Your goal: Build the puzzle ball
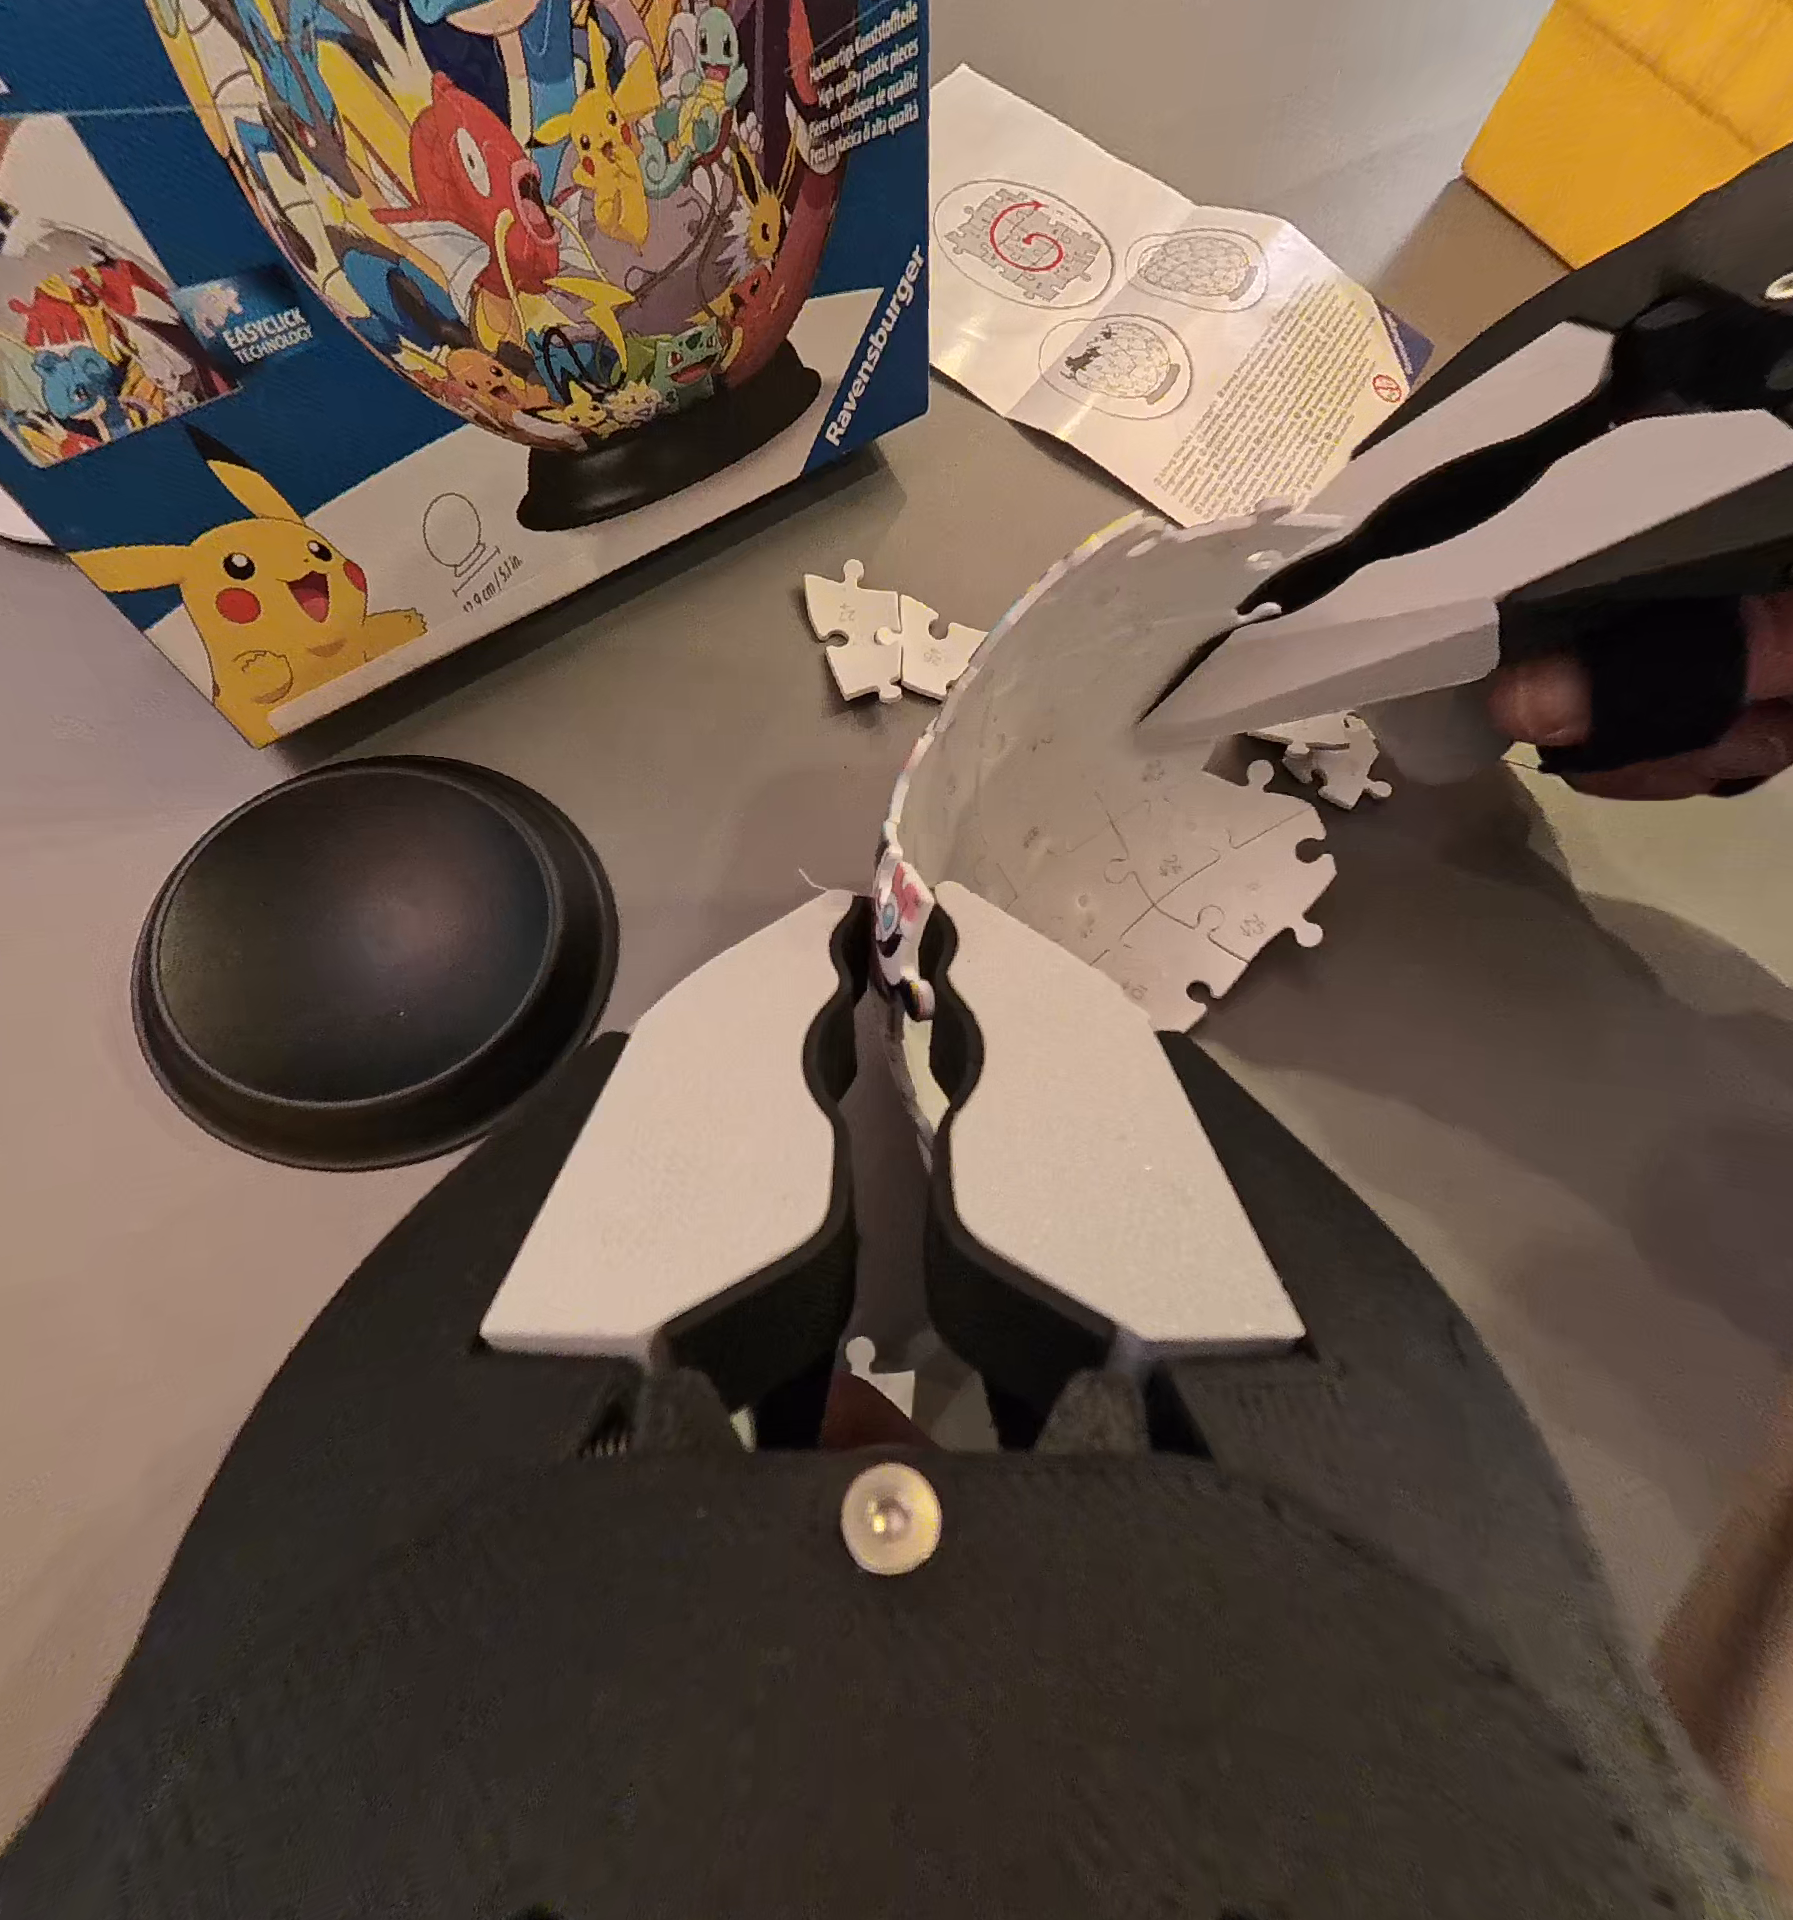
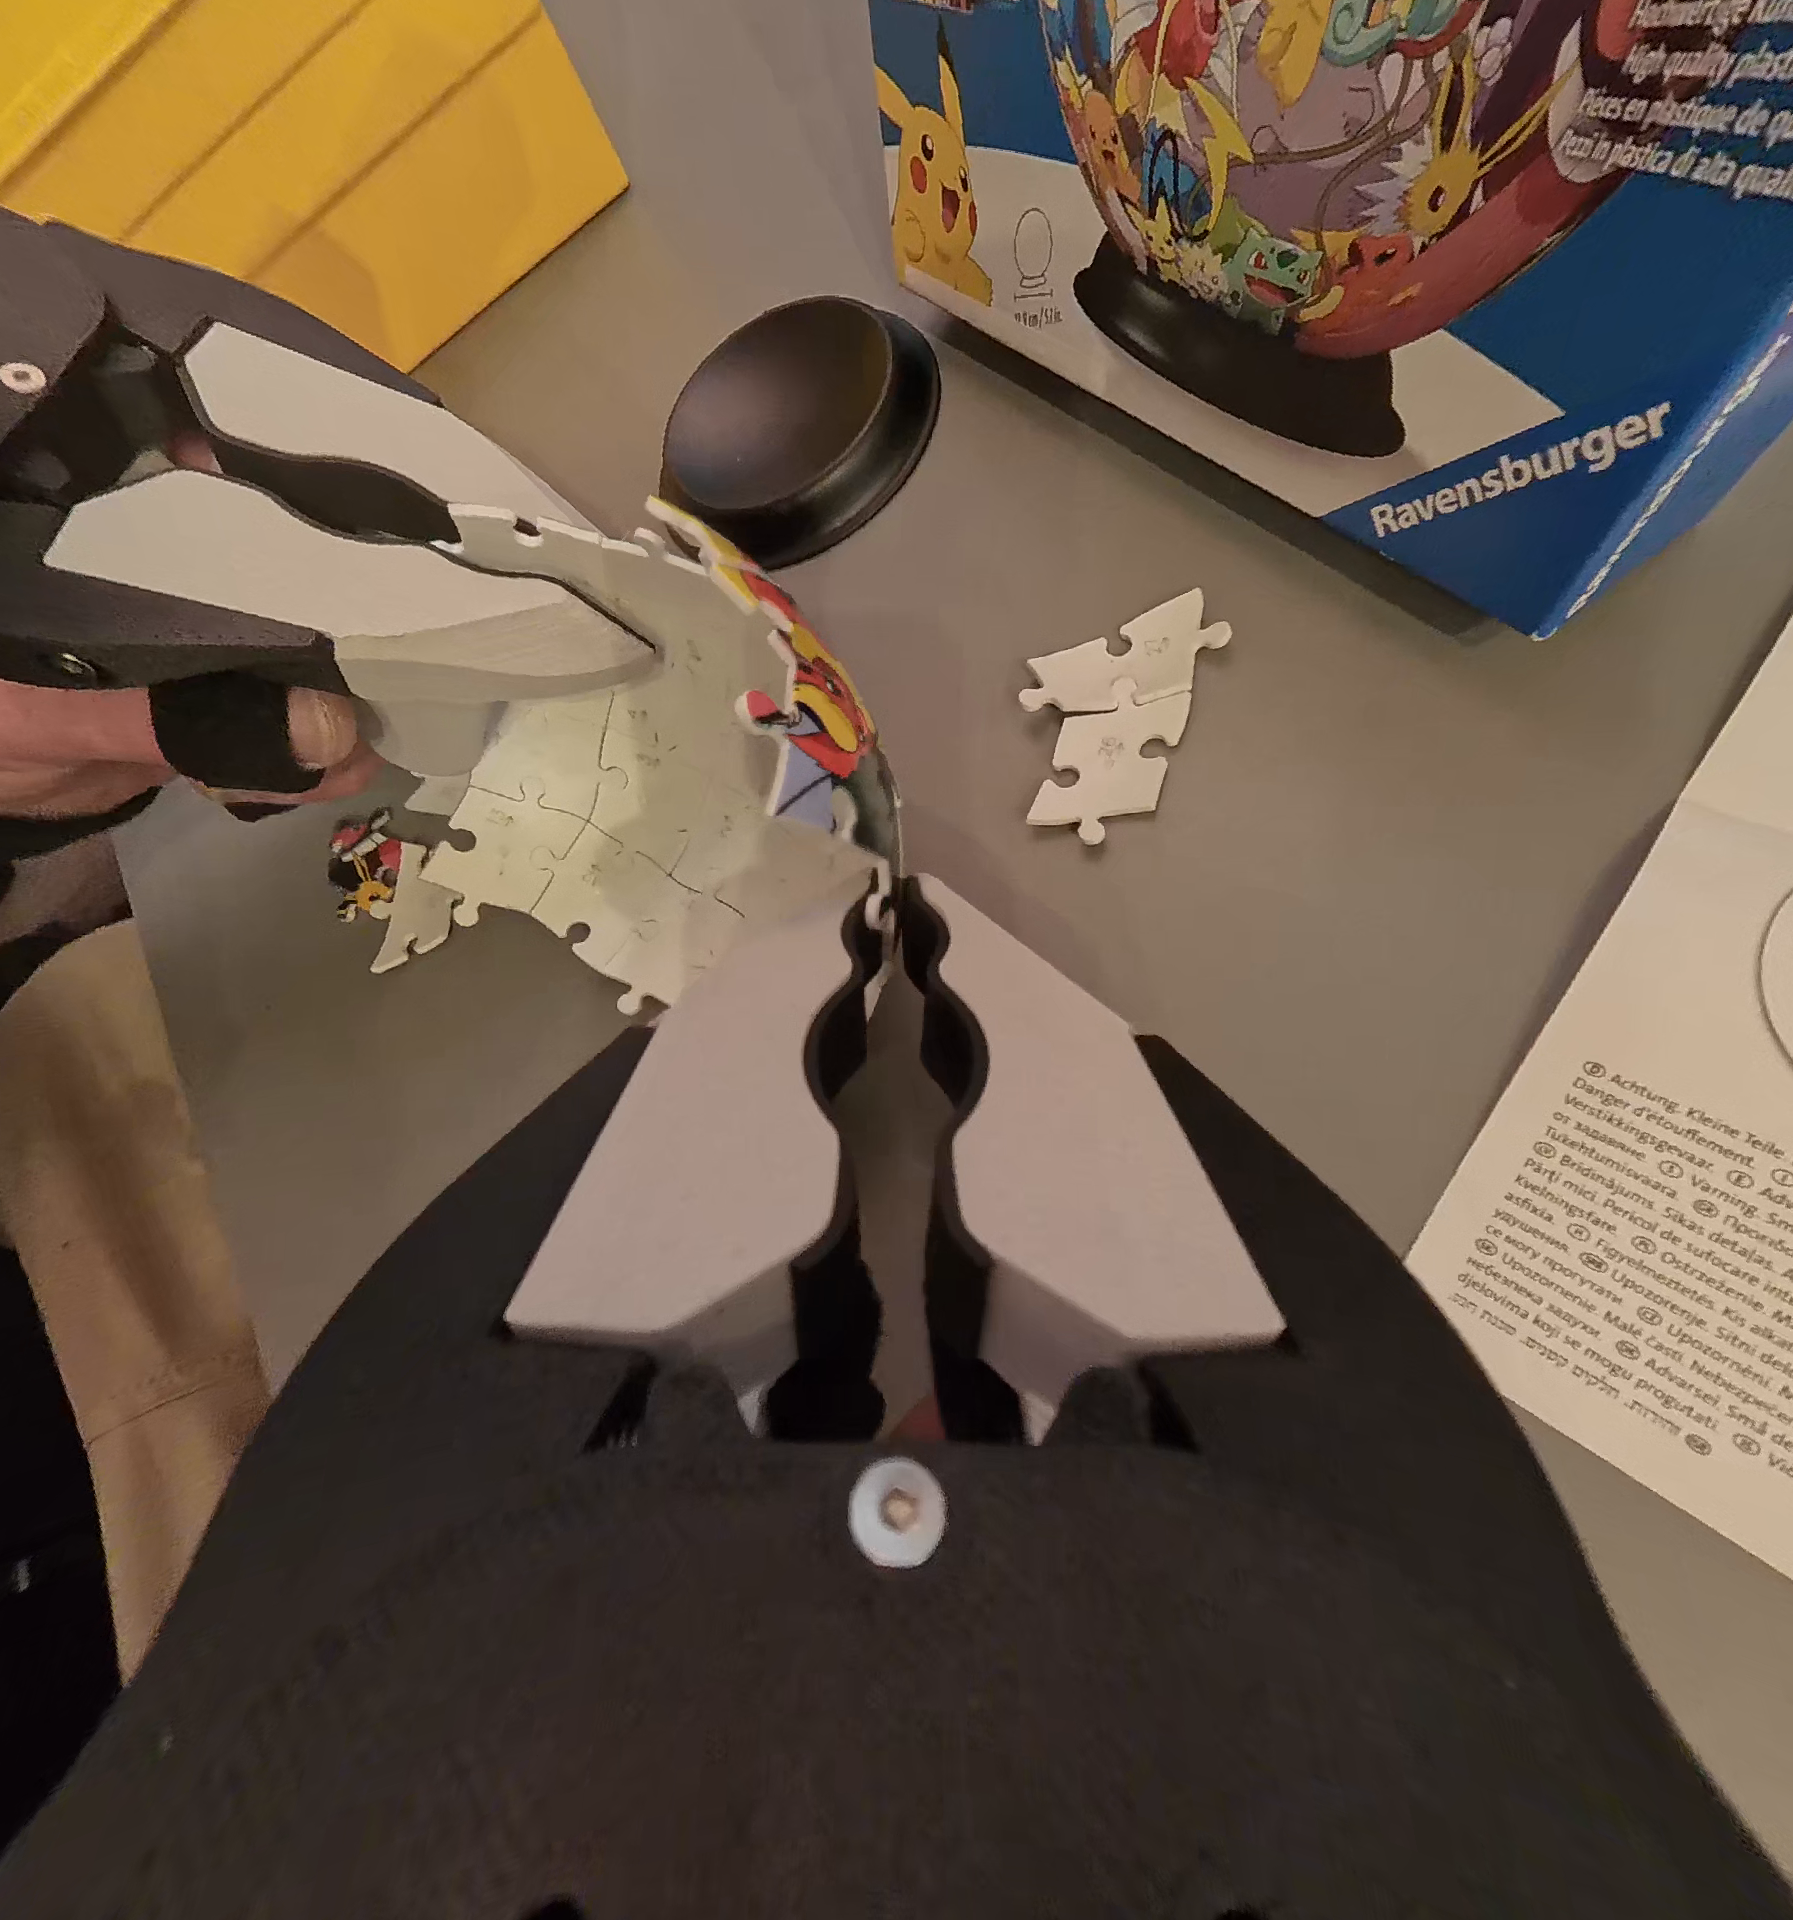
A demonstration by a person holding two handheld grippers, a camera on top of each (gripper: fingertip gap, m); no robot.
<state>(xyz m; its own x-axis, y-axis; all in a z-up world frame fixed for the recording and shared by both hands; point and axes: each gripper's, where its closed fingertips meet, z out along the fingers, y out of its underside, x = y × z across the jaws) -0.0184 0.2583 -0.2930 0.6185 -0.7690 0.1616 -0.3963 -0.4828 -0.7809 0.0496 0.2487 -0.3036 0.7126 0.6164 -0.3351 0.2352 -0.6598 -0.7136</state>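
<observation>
Left wrist view: left tool [image 1: 897, 935] pinches the near rim of the curved white plastic puzzle shell [image 1: 1100, 821]; right tool [image 1: 1198, 665] clamps its far rim, shell held above the grey tabletop [image 1: 663, 707].

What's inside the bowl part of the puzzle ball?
The half-built ball holds nothing loose: only its white numbered backs show, and one finger of the left gripper pokes in. That finger hides a part of the inside.
</observation>
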